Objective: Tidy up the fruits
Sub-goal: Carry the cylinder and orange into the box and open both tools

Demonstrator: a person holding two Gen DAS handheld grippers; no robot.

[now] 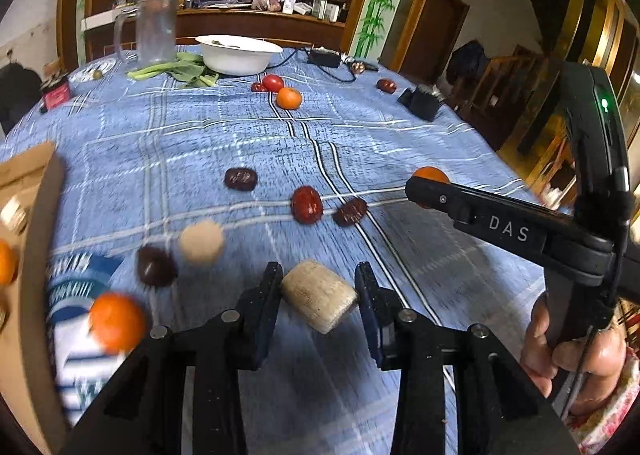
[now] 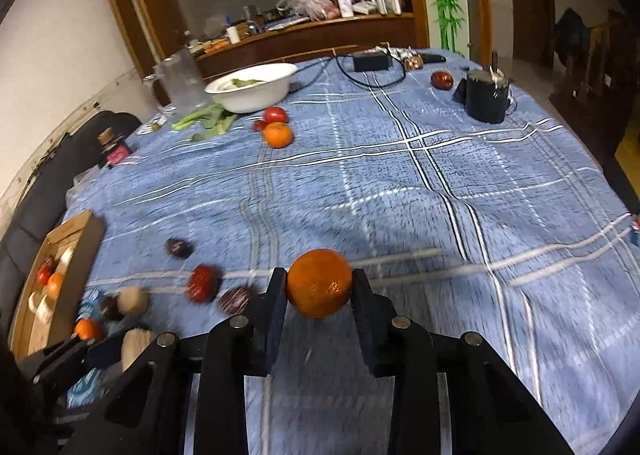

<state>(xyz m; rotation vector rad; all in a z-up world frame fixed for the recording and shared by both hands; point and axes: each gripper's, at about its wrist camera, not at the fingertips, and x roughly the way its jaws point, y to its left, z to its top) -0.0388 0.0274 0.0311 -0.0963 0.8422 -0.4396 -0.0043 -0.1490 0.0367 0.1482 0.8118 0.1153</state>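
My left gripper (image 1: 318,297) is shut on a pale beige oblong fruit (image 1: 318,301), held above the blue checked tablecloth (image 1: 200,143). My right gripper (image 2: 319,291) is shut on an orange (image 2: 319,283); in the left wrist view the orange (image 1: 430,174) peeks over that gripper's finger. Dark red dates (image 1: 306,205) (image 1: 240,179) (image 1: 351,211) lie mid-table. A round beige fruit (image 1: 201,241), a dark date (image 1: 156,266) and an orange (image 1: 117,321) lie lower left. A cardboard box (image 2: 60,275) at the left edge holds several fruits.
A white bowl (image 1: 238,53), greens (image 1: 180,71) and a clear jug (image 1: 154,31) stand at the back. A tomato (image 1: 273,83) and another orange (image 1: 289,98) lie near the bowl. A black container (image 2: 486,101) and a power adapter with cable (image 2: 370,61) are at the far right.
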